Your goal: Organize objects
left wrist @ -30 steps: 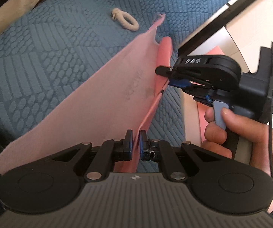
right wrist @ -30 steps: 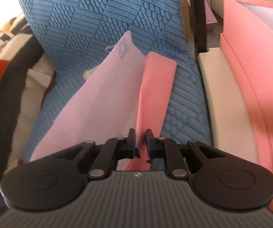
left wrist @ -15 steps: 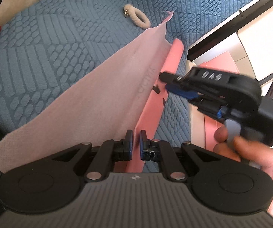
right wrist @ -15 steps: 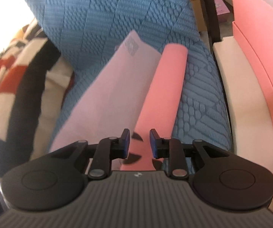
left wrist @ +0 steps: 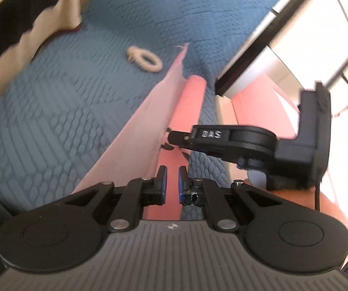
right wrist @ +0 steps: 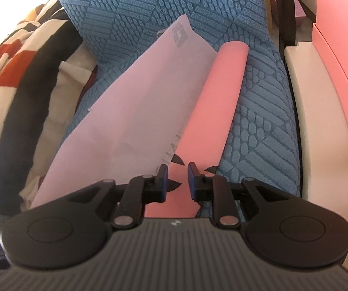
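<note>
Because the pink sheet (right wrist: 135, 111) is wound up only along one side, the relation that matters is how its rolled edge (right wrist: 222, 92) lies against the two tools. The roll's long axis runs straight away from both wrist cameras, almost in line with the fingers. Its pale unrolled flap stands up to the left of it, and the blue quilted cover (right wrist: 258, 121) lies under and beyond it. At the roll's near end, the left tool (left wrist: 171, 184) has its jaws drawn almost together with the pink band passing between them, and I read that as a pinch on the sheet. A little farther up the roll, the right tool (right wrist: 177, 181) reaches in from the roll's right side. Its jaws are closing with the roll in the gap, but the pads do not yet look pressed against it. Both tools are therefore at the near end, the left one nearest, while the far end of the roll hangs free and unsupported. In my judgement, any further rolling means turning about this long axis, so the right tool needs a firm hold before the flap can be wound in. Beyond the flap, to the roll's far left, a white hair tie (left wrist: 145, 59) lies loose on the cover. To the roll's right stands a pink box (right wrist: 338, 72), well apart from it.
</note>
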`<state>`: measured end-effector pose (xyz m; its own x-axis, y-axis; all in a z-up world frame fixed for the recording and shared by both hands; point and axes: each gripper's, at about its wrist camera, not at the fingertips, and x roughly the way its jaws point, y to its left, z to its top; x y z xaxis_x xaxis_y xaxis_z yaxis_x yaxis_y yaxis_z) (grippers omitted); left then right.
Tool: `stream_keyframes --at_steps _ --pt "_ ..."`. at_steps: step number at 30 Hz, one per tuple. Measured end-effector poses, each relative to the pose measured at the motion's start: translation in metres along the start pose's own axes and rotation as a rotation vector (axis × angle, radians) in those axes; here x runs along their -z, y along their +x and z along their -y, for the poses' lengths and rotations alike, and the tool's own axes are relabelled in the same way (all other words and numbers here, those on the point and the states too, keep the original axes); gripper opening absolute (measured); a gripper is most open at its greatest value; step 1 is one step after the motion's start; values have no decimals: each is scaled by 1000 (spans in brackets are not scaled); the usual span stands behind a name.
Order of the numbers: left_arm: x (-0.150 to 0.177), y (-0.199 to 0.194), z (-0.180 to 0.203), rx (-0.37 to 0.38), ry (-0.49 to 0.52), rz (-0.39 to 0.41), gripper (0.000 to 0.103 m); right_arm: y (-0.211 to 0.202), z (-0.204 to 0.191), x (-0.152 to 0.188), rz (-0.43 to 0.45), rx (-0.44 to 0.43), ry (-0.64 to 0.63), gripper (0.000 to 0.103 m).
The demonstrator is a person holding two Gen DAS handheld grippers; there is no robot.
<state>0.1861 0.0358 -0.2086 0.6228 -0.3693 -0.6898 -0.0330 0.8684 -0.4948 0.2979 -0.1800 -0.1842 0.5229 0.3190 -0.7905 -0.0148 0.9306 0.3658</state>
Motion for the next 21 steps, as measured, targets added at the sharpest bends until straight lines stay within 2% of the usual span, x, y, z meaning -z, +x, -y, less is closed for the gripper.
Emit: stream_keyframes --at_steps 2,11,17,21 --pt "3 4 5 -10 34 -15 9 0 2 -1 -1 -6 14 18" --pt "14 34 1 -58 64 -111 9 -1 6 -1 -4 -15 43 18" --pt "16 36 5 -81 106 -127 9 -3 6 -2 8 8 41 19" --pt "15 36 1 -71 83 -131 9 -7 15 -5 50 45 80 24"
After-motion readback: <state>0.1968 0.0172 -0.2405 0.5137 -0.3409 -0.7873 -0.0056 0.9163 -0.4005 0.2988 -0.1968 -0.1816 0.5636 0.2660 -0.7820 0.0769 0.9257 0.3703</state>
